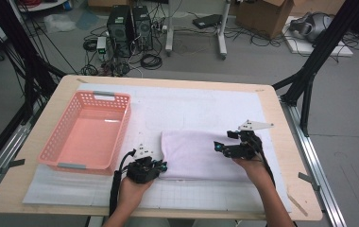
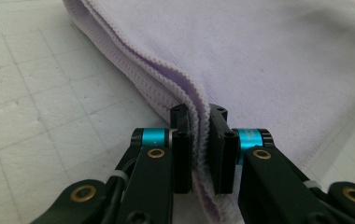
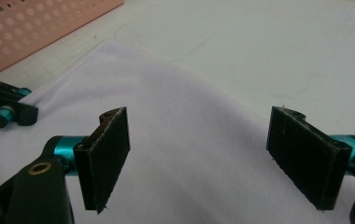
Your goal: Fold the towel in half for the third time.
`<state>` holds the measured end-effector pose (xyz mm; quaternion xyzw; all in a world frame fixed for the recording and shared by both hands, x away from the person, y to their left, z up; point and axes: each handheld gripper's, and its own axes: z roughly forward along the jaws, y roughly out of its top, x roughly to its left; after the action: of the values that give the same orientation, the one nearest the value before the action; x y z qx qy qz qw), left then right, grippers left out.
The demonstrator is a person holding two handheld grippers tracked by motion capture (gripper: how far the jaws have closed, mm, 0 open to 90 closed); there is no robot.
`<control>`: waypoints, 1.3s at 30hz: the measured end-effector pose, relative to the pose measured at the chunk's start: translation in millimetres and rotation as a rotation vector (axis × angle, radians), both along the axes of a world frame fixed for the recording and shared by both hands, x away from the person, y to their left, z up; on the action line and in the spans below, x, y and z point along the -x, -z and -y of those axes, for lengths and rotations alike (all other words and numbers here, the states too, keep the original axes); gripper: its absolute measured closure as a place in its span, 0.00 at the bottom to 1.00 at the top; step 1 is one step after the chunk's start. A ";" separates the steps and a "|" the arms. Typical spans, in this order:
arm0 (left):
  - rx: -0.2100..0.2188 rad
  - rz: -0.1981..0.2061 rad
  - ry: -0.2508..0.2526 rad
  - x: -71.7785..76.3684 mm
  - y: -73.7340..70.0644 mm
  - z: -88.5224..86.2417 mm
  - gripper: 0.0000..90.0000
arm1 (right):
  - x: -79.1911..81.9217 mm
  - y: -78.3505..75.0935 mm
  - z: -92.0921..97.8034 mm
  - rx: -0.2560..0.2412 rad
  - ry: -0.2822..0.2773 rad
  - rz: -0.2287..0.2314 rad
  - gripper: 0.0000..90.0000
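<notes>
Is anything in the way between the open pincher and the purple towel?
Nothing visible is. The right gripper hangs open directly over the folded towel, with only bare cloth between its jaws. The left gripper is already shut on the towel's edge. The pink basket sits off to the side.

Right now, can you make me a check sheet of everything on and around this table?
Surface: wooden table under a white gridded mat.
Job's things: folded pale lilac towel flat on the mat; empty pink basket to its left.
Clutter: nothing seen on the mat.
Grippers: left tongs shut on the towel's layered edge; right tongs open above the towel, pads apart.
Cables: a black cable trails from the left tongs along the forearm; loose cables lie on the floor.
Surroundings: computer towers, cardboard box, black frame legs.
</notes>
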<state>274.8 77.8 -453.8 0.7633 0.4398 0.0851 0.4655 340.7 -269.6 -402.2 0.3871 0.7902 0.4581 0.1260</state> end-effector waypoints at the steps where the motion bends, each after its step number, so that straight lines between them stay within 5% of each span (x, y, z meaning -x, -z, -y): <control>1: 0.001 -0.001 0.001 0.3 0.0 -1.1 0.90 | -4.4 -0.8 -4.2 0.003 -0.013 0.001 0.25; 7: 0.018 -0.011 -0.002 3.7 0.0 -3.6 0.91 | -30.2 -2.1 -33.2 0.075 -0.084 -0.007 0.29; 17: 0.035 -0.022 -0.003 4.3 0.5 -5.6 0.91 | -60.9 5.2 -74.6 0.183 -0.110 -0.050 0.33; 25: 0.047 -0.029 -0.006 4.1 0.7 -6.4 0.91 | -72.4 9.3 -97.9 0.199 -0.160 -0.064 0.38; 39: 0.046 -0.055 -0.004 2.2 1.7 -8.9 0.90 | -80.9 25.7 -141.7 0.276 -0.288 -0.114 0.62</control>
<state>272.6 86.7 -455.5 0.7535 0.4559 0.0551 0.4705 421.6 -128.0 -427.9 0.2746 0.8985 0.3359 0.0660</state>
